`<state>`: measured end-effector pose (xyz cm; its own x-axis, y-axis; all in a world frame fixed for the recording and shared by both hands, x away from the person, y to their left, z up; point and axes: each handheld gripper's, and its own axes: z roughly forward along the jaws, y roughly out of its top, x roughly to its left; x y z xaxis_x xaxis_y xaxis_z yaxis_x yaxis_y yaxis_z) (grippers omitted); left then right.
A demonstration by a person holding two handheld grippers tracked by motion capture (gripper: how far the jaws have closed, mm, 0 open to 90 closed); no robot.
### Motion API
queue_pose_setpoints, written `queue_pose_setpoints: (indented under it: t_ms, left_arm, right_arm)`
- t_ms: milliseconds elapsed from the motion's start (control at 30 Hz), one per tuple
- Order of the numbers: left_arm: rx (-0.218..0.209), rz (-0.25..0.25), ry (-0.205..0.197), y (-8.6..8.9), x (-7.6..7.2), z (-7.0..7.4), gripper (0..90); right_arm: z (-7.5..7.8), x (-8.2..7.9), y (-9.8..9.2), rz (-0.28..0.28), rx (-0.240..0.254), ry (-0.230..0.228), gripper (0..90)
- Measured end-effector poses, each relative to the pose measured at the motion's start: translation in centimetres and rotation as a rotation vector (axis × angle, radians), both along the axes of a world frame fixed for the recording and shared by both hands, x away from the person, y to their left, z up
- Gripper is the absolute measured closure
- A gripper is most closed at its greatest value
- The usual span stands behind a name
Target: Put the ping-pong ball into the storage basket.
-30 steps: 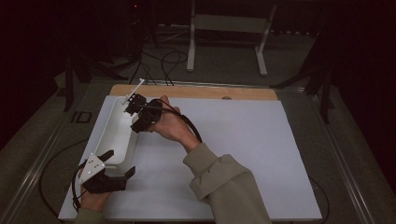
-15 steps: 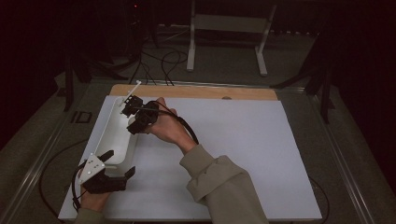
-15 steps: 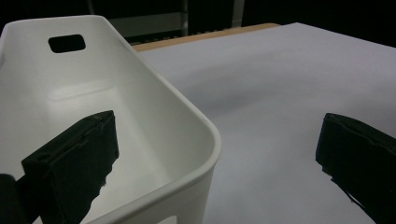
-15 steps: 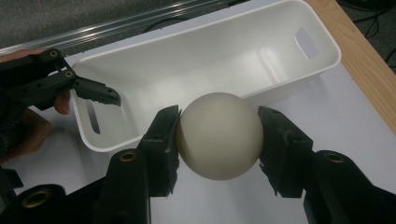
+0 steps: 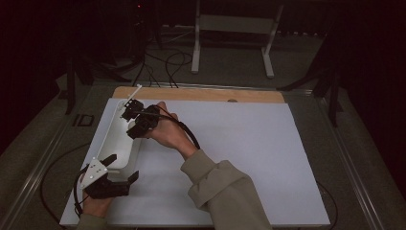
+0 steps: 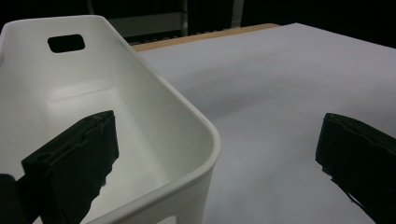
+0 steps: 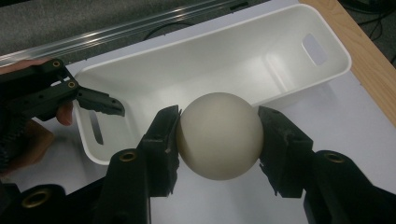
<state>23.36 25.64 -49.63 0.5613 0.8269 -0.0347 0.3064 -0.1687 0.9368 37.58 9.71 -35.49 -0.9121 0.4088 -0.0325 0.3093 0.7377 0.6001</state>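
White table sheet (image 7: 355, 140) below, right tool (image 7: 218, 135) clamps the cream ball (image 7: 218, 135) above the white bin (image 7: 224, 60).

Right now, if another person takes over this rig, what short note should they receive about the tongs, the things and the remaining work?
Right tongs: shut on the cream smooth round ball, held above the long white plastic bin, near its side wall.
Left tongs: open, one jaw inside the bin, the other outside, straddling its end wall; they do not press on it.
The bin lies on the white table sheet, at the left side, with nothing visible inside.
Done: ball picked up.
Left: probably lower the ball into the bin and release it.
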Motion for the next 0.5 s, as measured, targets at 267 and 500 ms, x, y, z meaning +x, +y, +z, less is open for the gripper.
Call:
queue_pose_setpoints:
  t_ms: [267, 500]
  left_arm:
    - [-0.002, 0.001, 0.0, 0.0, -0.01, 0.0, 0.0]
    - [-0.003, 0.0, 0.001, 0.0, -0.01, 0.0, 0.0]
  right_arm:
    - [-0.41, 0.07, 0.49, -0.002, 0.009, 0.003, 50.1]
    - [-0.76, 0.16, 0.87, -0.005, 0.022, 0.005, 50.1]
